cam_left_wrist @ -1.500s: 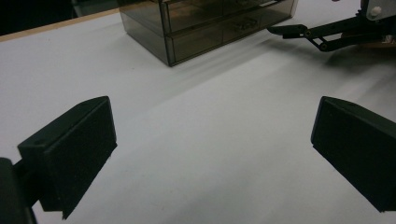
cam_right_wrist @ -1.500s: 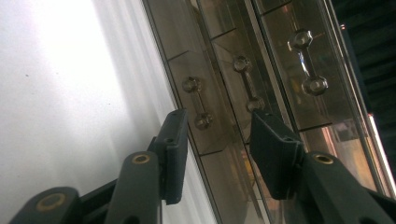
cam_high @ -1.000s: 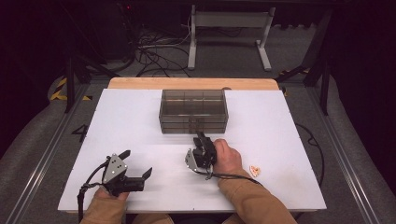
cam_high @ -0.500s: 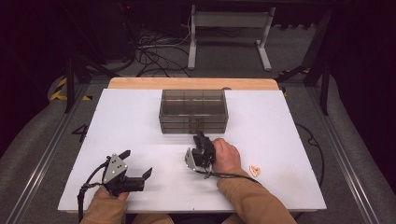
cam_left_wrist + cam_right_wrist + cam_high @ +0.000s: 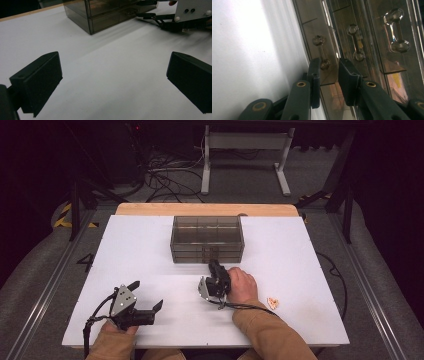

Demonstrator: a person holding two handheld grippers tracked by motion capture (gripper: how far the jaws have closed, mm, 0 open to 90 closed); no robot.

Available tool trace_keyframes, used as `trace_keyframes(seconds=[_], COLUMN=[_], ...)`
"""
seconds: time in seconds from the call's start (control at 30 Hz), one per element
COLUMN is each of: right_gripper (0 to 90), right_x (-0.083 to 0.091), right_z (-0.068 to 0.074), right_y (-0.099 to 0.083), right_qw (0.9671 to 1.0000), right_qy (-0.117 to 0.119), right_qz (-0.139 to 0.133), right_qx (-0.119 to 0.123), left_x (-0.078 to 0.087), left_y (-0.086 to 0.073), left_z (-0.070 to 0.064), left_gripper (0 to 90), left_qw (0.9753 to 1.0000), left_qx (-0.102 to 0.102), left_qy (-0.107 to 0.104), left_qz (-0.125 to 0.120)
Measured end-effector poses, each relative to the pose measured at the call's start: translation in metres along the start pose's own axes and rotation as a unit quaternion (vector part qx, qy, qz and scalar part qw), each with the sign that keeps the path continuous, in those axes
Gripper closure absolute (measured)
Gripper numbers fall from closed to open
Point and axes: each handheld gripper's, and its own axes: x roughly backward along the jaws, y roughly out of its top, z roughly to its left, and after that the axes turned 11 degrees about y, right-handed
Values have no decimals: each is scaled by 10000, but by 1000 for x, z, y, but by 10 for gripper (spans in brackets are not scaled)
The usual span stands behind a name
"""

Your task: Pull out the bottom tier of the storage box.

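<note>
The right hand (image 5: 243, 286) lies on the white table (image 5: 150, 255) with its forearm running back toward the near edge, sleeve tan, wrist turned so the right gripper (image 5: 216, 268) points straight at the front of the smoky drawer cabinet (image 5: 207, 239). Seen along that gripper (image 5: 329, 75), the jaws stand a narrow gap apart, tips right against the cabinet front. A clear drawer handle (image 5: 321, 52) sits just ahead of the one jaw's tip; whether that jaw touches it I cannot tell. The gap between the jaws holds nothing. Two more handles lie beyond the other jaw, farther up the cabinet face.

The left hand (image 5: 116, 332) rests near the table's front edge, gripper (image 5: 148, 296) angled toward the middle. Its jaws (image 5: 112, 82) are spread wide with bare table between them. Beyond them the cabinet (image 5: 110, 15) stands well ahead, the right gripper reaching in from the side.

A small orange-and-white bit (image 5: 272, 303) lies behind the right hand, well apart from either pair of jaws.
</note>
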Motion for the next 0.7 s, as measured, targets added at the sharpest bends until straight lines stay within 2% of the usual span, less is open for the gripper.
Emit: trace_keyframes(seconds=[0.23,0.7], right_gripper=[739,770], right_x=[-1,-4], right_z=[1,0], right_y=[1,2], right_qw=[10000,9999], right_qy=[-23,85], right_qz=[15,78], right_qx=[3,-15], left_x=[0,0], left_y=[0,0], left_z=[0,0], left_gripper=[8,8], left_qw=[10000,10000], left_qx=[-20,-30], left_qy=[2,12], left_qz=[-1,4])
